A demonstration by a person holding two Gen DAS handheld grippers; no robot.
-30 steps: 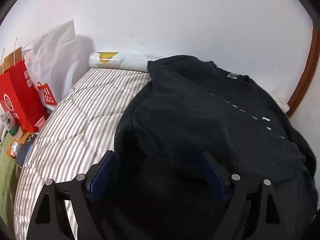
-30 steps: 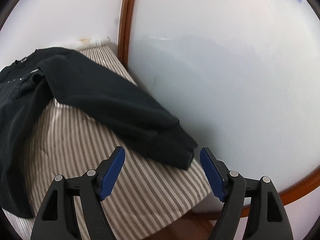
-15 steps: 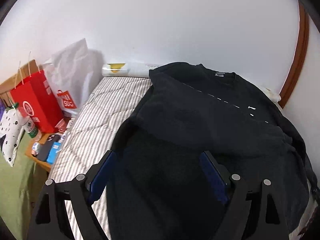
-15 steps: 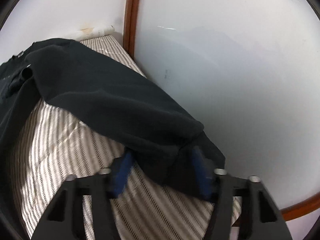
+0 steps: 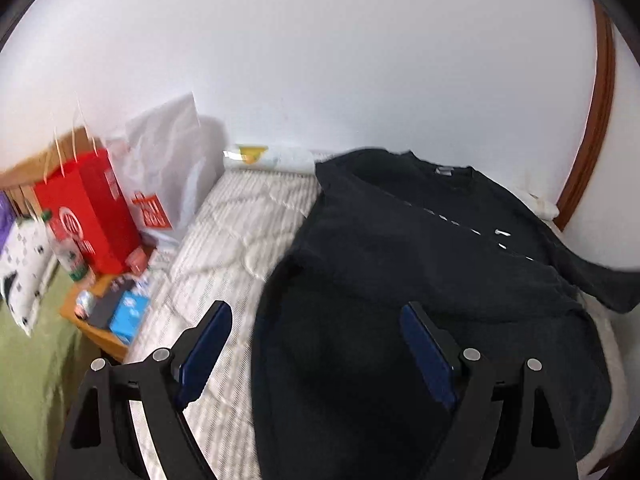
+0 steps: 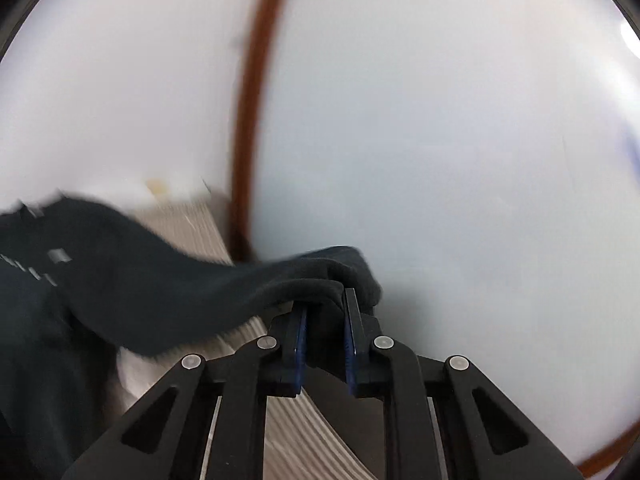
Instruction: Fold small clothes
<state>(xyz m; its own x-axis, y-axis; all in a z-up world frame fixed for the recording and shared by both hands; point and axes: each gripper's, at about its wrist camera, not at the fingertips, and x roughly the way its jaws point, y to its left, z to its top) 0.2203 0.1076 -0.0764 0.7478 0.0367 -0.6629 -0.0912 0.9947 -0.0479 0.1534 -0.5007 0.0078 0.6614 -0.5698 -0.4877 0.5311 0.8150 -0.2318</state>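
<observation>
A black long-sleeved top [image 5: 420,264] lies spread on a striped mattress [image 5: 240,240], collar toward the wall. My left gripper [image 5: 316,344] is open and empty, held above the top's lower left part. My right gripper [image 6: 324,312] is shut on the cuff end of the top's right sleeve [image 6: 224,292] and holds it lifted off the mattress [image 6: 192,224]. In the left wrist view that sleeve [image 5: 600,280] hangs in the air at the right.
A red paper bag [image 5: 88,208] and a white plastic bag [image 5: 168,176] stand left of the bed, above a low wooden table [image 5: 108,340] with small items. A rolled white tube [image 5: 272,160] lies against the wall. A brown frame [image 6: 256,120] and white panel stand right.
My right gripper has closed on the sleeve cuff and raised it off the mattress. My left gripper has drawn back and up from the top, still open.
</observation>
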